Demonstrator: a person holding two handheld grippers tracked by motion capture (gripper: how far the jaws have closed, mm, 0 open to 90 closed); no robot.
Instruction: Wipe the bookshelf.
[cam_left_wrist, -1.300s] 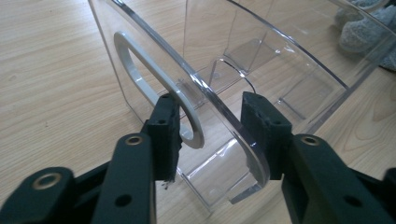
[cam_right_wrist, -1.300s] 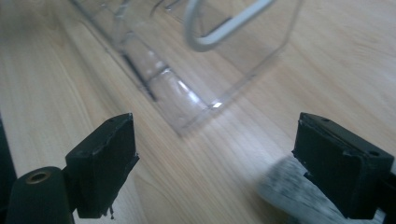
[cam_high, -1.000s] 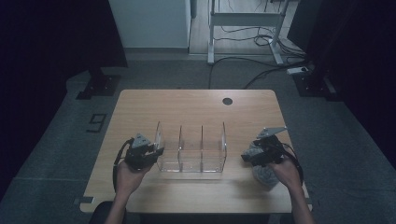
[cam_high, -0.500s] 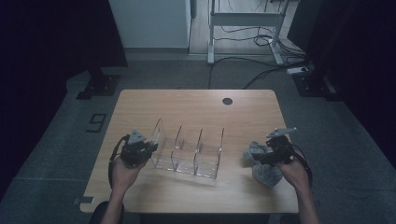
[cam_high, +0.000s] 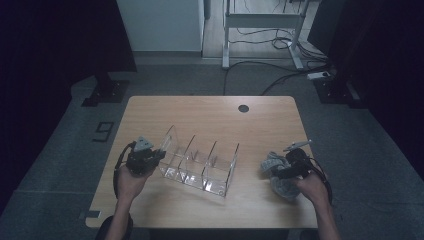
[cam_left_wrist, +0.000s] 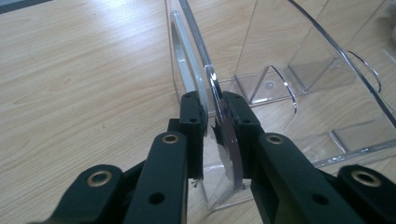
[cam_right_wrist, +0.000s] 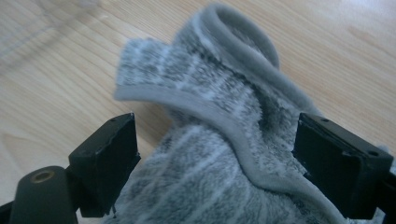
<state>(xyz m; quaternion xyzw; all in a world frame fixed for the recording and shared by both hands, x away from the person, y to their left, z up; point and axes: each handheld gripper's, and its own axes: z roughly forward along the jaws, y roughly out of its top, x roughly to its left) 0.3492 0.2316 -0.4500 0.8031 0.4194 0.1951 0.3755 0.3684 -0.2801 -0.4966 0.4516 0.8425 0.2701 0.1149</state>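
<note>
- We clamp the left gripper (cam_left_wrist: 212, 135) on the end wall of the clear acrylic organizer (cam_high: 200, 162); its jaws have just been closing and the thin wall now sits pinched between the pads, so we read it as a hold to steady or turn the rack.
- In the high view the left gripper (cam_high: 142, 157) sits at the rack's 9 o'clock end, and the rack lies skewed on the wooden table (cam_high: 260, 120), left of centre, its far end pointing toward 4 o'clock.
- The right gripper (cam_right_wrist: 215, 158) has its jaws wide, straddling a grey striped towel (cam_right_wrist: 219, 140); the left pad looks clear of the cloth, the right one is close, touch unclear.
- The towel (cam_high: 280, 175) lies bunched at the table's 4 o'clock, well apart from the rack, under the right gripper (cam_high: 292, 167).
- Our guess: one hand anchors the rack so the other can bring cloth to wipe it.
- Risk we judge: slick acrylic may slip in a thin-edge pinch.
</note>
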